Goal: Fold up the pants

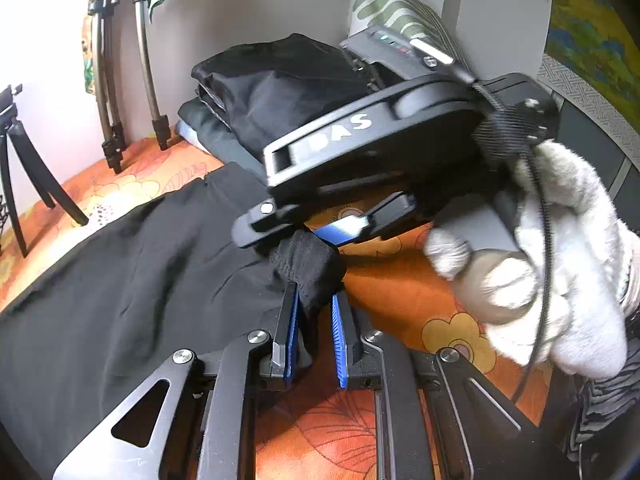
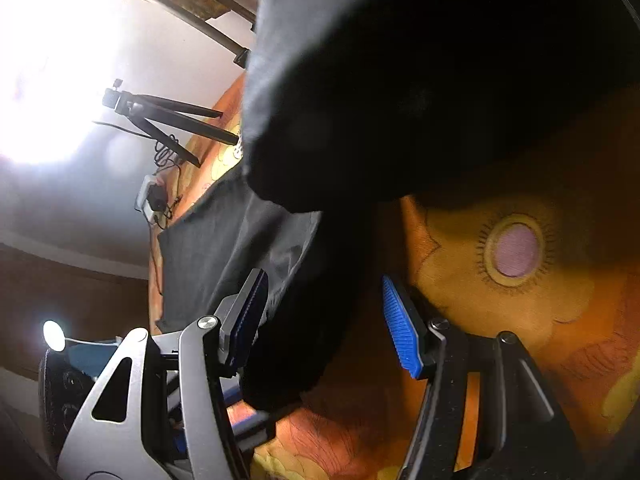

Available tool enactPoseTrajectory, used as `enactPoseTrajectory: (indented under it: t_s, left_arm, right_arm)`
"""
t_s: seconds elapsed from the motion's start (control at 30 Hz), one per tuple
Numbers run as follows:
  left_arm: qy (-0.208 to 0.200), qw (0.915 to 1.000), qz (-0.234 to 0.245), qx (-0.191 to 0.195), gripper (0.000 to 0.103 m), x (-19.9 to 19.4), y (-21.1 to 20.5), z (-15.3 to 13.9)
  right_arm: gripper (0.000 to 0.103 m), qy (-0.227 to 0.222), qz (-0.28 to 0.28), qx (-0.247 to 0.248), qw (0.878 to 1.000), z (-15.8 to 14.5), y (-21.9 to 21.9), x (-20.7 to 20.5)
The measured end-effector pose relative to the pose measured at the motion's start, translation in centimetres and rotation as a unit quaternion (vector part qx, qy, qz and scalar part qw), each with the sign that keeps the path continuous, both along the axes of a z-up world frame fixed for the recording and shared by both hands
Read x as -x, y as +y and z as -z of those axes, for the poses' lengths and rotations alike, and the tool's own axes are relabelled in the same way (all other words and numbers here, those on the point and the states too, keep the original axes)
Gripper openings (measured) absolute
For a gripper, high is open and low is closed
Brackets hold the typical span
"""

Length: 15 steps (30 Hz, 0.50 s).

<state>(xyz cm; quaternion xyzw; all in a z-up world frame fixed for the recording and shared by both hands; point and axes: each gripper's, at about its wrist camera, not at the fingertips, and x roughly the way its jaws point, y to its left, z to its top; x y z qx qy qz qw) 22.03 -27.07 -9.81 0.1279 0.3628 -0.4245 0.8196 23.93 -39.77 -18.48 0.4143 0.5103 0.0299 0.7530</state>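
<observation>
Orange floral bedsheet, folded dark clothes stack, tripod, striped pillow.

Left gripper fingers slightly parted; right gripper fingers wide apart

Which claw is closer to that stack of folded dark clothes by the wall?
The right claw, as far as the left camera shows. It sits just in front of the stack of folded clothes, at the black pants edge. The left claw is farther back.
</observation>
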Motion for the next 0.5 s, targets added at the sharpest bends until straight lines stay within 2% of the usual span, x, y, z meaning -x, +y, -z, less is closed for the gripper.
enactPoseTrajectory:
  t_s: [0.1,0.17,0.27,0.4,0.5]
  left_arm:
    - [0.0,1.0,0.0,-0.004,0.014,0.1,-0.1,0.1]
    - [0.0,0.9999,-0.001,-0.011,0.014,0.1,-0.2,0.2]
    - [0.011,0.9997,-0.009,-0.019,0.017,0.0,0.3,0.0]
    - [0.009,0.9995,-0.025,-0.02,0.029,0.6,3.1,-1.4]
    - [-0.006,0.9977,-0.063,-0.022,0.033,0.4,6.6,-2.6]
  right_arm:
    - [0.057,-0.006,0.005,-0.01,1.0,0.5,0.1,-0.5]
    - [0.046,-0.009,0.006,0.003,1.0,0.6,0.4,-0.8]
    - [0.022,-0.007,0.006,0.016,1.0,0.7,0.8,-1.0]
    - [0.016,-0.014,0.006,0.032,0.999,0.4,1.1,-1.1]
    - [0.015,-0.018,0.004,0.037,0.999,0.0,1.1,-1.0]
